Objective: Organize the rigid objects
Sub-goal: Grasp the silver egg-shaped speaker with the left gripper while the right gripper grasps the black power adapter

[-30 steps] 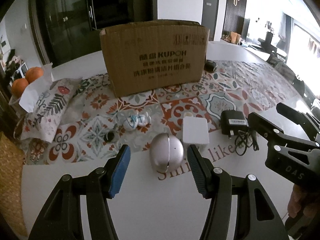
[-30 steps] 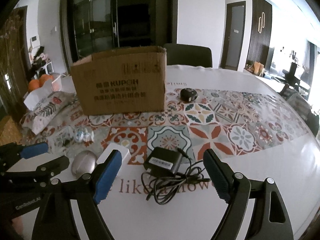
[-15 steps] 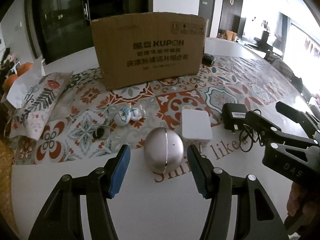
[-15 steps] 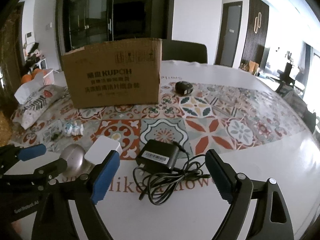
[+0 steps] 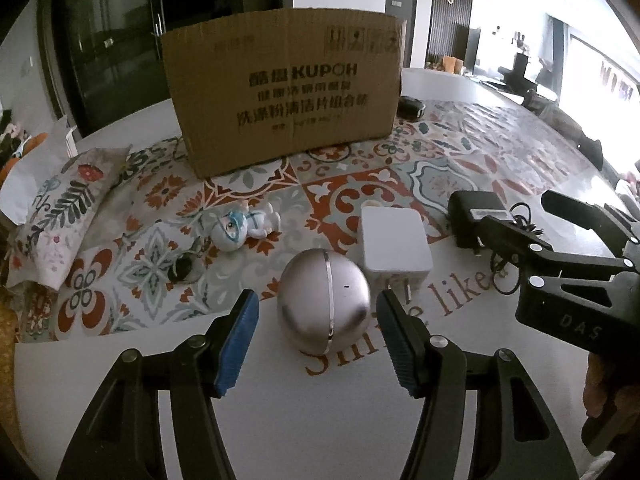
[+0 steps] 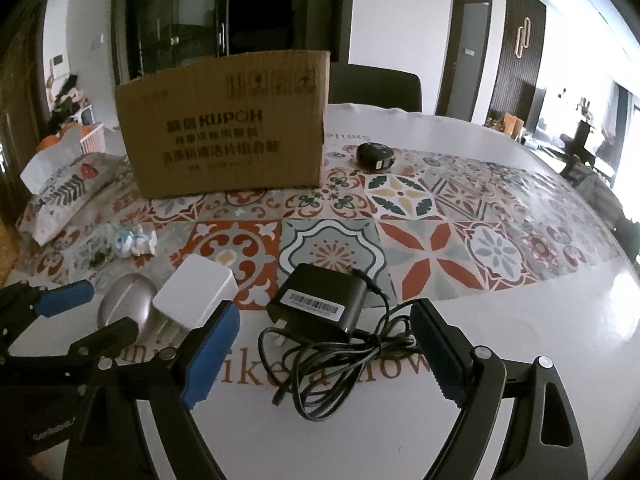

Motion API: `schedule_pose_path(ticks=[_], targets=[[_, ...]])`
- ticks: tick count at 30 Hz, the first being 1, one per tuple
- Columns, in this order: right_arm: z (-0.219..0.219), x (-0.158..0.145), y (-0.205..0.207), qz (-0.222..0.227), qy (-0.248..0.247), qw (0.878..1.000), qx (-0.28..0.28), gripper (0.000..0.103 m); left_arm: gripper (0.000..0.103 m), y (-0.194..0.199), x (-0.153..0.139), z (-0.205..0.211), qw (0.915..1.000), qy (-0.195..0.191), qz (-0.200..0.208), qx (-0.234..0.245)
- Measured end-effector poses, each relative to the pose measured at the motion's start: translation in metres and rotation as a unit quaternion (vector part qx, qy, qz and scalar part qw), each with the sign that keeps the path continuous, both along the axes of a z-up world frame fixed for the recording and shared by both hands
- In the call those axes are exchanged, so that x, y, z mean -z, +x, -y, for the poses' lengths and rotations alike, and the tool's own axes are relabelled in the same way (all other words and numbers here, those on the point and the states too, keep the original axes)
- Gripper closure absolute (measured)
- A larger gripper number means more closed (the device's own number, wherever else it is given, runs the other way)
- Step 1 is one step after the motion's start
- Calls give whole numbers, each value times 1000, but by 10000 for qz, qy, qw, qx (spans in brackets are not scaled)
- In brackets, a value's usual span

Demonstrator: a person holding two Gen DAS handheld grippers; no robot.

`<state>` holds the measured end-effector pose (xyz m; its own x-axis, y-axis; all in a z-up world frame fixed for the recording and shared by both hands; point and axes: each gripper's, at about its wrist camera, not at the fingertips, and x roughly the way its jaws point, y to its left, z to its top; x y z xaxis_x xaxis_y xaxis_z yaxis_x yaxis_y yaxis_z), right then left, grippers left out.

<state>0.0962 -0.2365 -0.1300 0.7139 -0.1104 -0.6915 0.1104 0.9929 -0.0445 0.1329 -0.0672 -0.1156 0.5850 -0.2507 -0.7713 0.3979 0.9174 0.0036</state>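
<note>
A silver egg-shaped gadget [image 5: 324,300] lies on the table just ahead of my open, empty left gripper [image 5: 318,316], between its blue pads. A white plug adapter [image 5: 394,242] sits right beside it. My right gripper [image 6: 324,336] is open and empty, its jaws either side of a black power adapter [image 6: 320,298] with a tangled black cable [image 6: 340,364]. The right gripper also shows in the left wrist view [image 5: 560,220]. A small white and blue figurine [image 5: 244,224] and a small dark round item [image 5: 182,268] lie to the left. An open KUPOH cardboard box [image 5: 284,92] stands behind.
A patterned runner [image 6: 440,208] covers the white table. A floral pouch [image 5: 60,208] and white paper lie at the far left. A black oval object [image 6: 376,154] sits right of the box. A dark chair [image 6: 376,84] stands behind the table.
Both grippers have moved forward and down towards the table. The silver gadget now lies between the left pads, and the black adapter is nearer the right jaws.
</note>
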Motion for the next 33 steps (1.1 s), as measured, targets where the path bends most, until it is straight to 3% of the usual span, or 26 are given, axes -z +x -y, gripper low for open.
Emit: schedule_pose_path(ticks=[24, 30, 33], targets=[[-2, 23, 28, -259, -104, 9996, 2, 16, 41, 23, 22, -3, 9997, -96, -174, -165], [-1, 26, 35, -415, -104, 9991, 19, 18, 41, 24, 23, -3, 9996, -63, -164, -226], [-1, 32, 37, -574, -36, 9983, -17, 25, 44, 24, 22, -4, 9995, -54, -150, -259]])
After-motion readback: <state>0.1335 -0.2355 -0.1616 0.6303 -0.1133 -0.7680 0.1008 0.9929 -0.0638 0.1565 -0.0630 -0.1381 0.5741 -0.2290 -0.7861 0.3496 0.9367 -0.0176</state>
